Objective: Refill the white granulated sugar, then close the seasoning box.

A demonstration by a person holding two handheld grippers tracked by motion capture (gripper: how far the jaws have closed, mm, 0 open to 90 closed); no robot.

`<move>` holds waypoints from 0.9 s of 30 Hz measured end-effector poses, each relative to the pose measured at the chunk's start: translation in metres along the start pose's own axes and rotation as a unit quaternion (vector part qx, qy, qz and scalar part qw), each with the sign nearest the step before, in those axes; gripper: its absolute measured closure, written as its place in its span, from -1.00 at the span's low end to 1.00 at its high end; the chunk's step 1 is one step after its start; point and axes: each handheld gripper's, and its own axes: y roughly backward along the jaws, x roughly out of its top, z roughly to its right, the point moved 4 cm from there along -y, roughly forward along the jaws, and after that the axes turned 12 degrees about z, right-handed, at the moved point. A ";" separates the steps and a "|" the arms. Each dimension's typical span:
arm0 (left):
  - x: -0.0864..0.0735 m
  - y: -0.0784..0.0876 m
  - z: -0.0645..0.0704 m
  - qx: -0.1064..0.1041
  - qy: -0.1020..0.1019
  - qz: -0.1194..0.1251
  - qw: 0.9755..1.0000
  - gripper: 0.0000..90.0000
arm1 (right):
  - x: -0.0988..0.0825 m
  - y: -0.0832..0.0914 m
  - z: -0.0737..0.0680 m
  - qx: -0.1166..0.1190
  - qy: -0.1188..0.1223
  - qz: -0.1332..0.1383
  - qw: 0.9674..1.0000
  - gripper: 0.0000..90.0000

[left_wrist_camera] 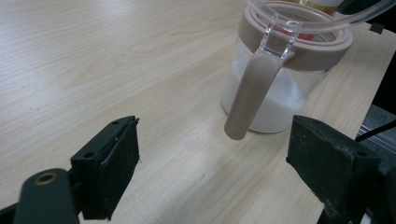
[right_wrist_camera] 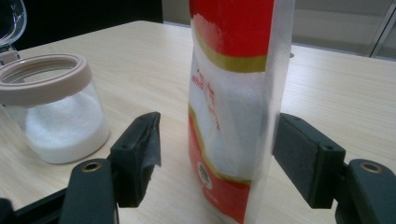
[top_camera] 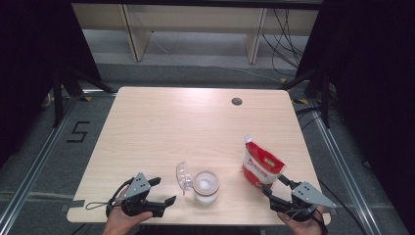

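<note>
Refill setup: red-and-white pouch between the right claw's parted jaws, ungripped.
Judged best: close squarely mid-pouch; left claw, also apart, steadies the open-lidded jar.

A lab-style recording bay is seen here: a pale wooden table is ringed by black curtains, metal floor rails, loose cables and a taped floor mark.

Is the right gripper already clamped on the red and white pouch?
No: in the right gripper view the pouch stands between the right gripper's open jaws, with gaps on both sides.
</note>
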 end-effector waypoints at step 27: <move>0.002 0.000 0.002 -0.004 0.008 0.003 1.000 -0.64 | -0.004 0.012 -0.011 -0.022 -0.005 -0.019 1.000 -0.51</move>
